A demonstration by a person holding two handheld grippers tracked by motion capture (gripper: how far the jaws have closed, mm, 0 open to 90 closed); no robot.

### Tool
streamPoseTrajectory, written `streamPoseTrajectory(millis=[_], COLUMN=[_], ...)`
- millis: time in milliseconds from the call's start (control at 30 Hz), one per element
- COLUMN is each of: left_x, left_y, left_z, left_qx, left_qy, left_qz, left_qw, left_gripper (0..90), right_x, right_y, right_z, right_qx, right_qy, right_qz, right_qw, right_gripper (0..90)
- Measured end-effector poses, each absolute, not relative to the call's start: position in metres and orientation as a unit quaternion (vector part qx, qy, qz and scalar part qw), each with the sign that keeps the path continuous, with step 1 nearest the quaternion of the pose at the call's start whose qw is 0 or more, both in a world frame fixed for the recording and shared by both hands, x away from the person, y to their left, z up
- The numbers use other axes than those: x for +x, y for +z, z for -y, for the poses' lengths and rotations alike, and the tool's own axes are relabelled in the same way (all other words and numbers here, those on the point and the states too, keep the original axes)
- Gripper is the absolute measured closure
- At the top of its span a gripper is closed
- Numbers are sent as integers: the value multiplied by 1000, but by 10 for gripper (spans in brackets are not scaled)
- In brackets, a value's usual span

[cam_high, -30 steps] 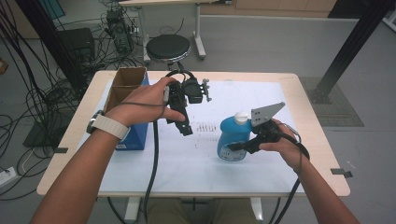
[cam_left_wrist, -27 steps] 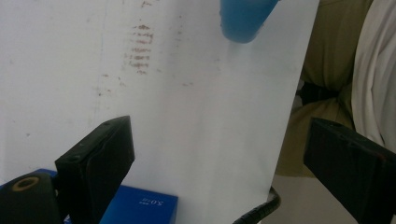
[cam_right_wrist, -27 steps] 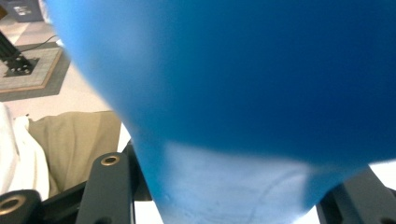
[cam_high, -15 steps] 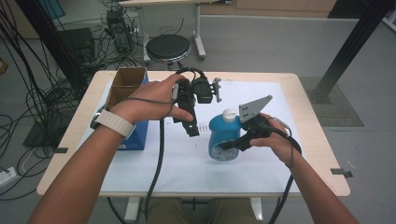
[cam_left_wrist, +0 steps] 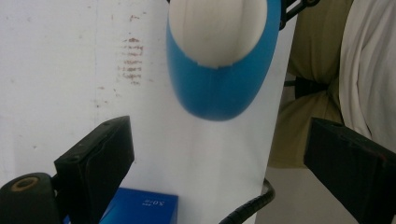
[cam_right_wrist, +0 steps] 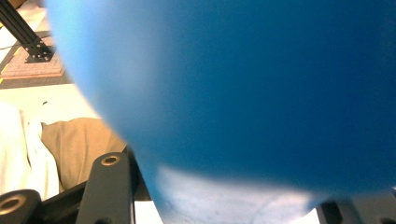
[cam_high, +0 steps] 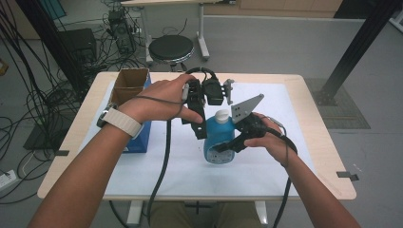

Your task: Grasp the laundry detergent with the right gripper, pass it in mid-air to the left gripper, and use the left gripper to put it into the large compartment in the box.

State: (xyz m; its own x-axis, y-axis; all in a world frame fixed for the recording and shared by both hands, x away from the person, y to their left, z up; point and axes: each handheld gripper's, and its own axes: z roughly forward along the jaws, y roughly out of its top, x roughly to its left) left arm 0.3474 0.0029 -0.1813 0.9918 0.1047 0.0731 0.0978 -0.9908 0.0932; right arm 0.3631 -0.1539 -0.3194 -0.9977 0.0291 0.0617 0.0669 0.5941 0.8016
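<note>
From the high view, the blue bottle (cam_high: 219,142) with its white cap stands near the middle of the white sheet (cam_high: 294,142) that covers most of the table (cam_high: 328,156), closer to the near edge than to the far one. The right gripper (cam_high: 227,148) grasps the bottle low on its body, jaws clamped on either side; the right gripper view presses so close that the bottle's blue wall (cam_right_wrist: 243,93) blurs across it, with a khaki trouser leg (cam_right_wrist: 79,144) past the table edge. The left gripper (cam_high: 201,133) hangs just above and behind the cap, and only the left gripper view settles its state: both black jaws stand wide apart and empty, the white cap (cam_left_wrist: 217,28) and blue shoulder below them, a corner of the blue box (cam_left_wrist: 140,210) between. The high view places that blue box (cam_high: 138,137) at the table's left edge beside an open cardboard box (cam_high: 129,83) at the far-left corner. The sheet's right half and near strip lie bare, leaving room there.
</note>
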Motion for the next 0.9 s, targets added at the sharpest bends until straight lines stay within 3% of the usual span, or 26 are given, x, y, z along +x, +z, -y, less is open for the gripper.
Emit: streamPoseTrajectory(millis=[900], left_x=[353], left_y=[-184], left_z=[16], left_qx=[998], left_qy=[30], left_qz=[-38], left_qw=[32], left_gripper=[85], right_x=[365], right_y=[-319], right_z=[132], right_qx=[-9], right_qy=[-452], right_qz=[891], right_qw=[35], right_gripper=[433])
